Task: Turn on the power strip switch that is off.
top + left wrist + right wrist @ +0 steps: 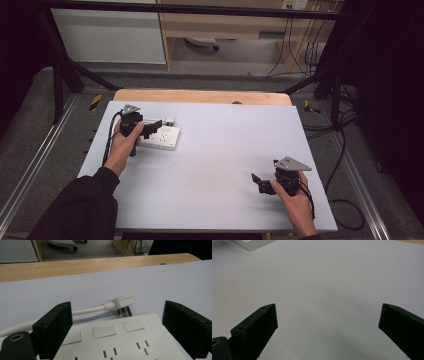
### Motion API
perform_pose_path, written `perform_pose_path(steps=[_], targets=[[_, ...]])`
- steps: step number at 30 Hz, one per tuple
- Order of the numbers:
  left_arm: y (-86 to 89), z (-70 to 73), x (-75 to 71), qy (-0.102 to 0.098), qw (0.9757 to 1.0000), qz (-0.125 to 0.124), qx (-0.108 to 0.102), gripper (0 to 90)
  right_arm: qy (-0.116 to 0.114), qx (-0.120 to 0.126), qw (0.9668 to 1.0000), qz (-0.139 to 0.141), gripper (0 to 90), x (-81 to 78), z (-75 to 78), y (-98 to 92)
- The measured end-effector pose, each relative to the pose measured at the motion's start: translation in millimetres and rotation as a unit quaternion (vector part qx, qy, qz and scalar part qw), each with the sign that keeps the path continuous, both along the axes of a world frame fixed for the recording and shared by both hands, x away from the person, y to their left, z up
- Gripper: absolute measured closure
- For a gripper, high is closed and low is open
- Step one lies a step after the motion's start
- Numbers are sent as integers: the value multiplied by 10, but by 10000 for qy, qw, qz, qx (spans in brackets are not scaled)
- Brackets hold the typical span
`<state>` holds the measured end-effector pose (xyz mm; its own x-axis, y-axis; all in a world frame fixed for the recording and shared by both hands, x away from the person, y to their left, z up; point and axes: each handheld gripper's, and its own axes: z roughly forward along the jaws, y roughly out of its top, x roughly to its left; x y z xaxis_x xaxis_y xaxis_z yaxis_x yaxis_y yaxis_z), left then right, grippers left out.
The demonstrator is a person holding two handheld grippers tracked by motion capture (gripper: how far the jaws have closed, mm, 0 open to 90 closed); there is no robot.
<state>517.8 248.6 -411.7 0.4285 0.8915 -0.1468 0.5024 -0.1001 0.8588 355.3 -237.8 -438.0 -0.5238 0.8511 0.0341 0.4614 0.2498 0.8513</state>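
Table (210, 165): pale grey top, bare wooden strip (200, 96) left uncovered along the far edge.

Power strip (161, 137): white, laid flat on the far left part of the table, sockets facing up. In the left gripper view three blank rectangular switches and slotted sockets are seen on its top face (120, 340).

Cord (87, 310): white, run along the table behind the strip, ended in a flat white plug (123, 301) lying on its side just beyond the strip's far edge, prongs pointing toward the strip.

Left gripper (150, 126): held in the left hand (122, 145) at the strip's near-left side. Jaws spread wide, one to either side of the strip's top face; contact with the strip cannot be told.

Right gripper (260, 182): held in the right hand (295, 197) over the near right part of the table, well apart from the strip. Jaws spread wide, bare table between them; a corner of the strip is seen at the top left of the right gripper view
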Motion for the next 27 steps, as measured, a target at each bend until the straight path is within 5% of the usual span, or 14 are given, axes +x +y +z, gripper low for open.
perform_pose_path(steps=[14, 27], targets=[[-41, 140, -146, 117, 9997, -203, -14, 100, -7, -9, 10000, 19, 24, 3, 6, 1], [79, 321, -524, 52, 9992, -391, -66, 107, 33, -28, 10000, -48, 25, 6, -2, -2]])
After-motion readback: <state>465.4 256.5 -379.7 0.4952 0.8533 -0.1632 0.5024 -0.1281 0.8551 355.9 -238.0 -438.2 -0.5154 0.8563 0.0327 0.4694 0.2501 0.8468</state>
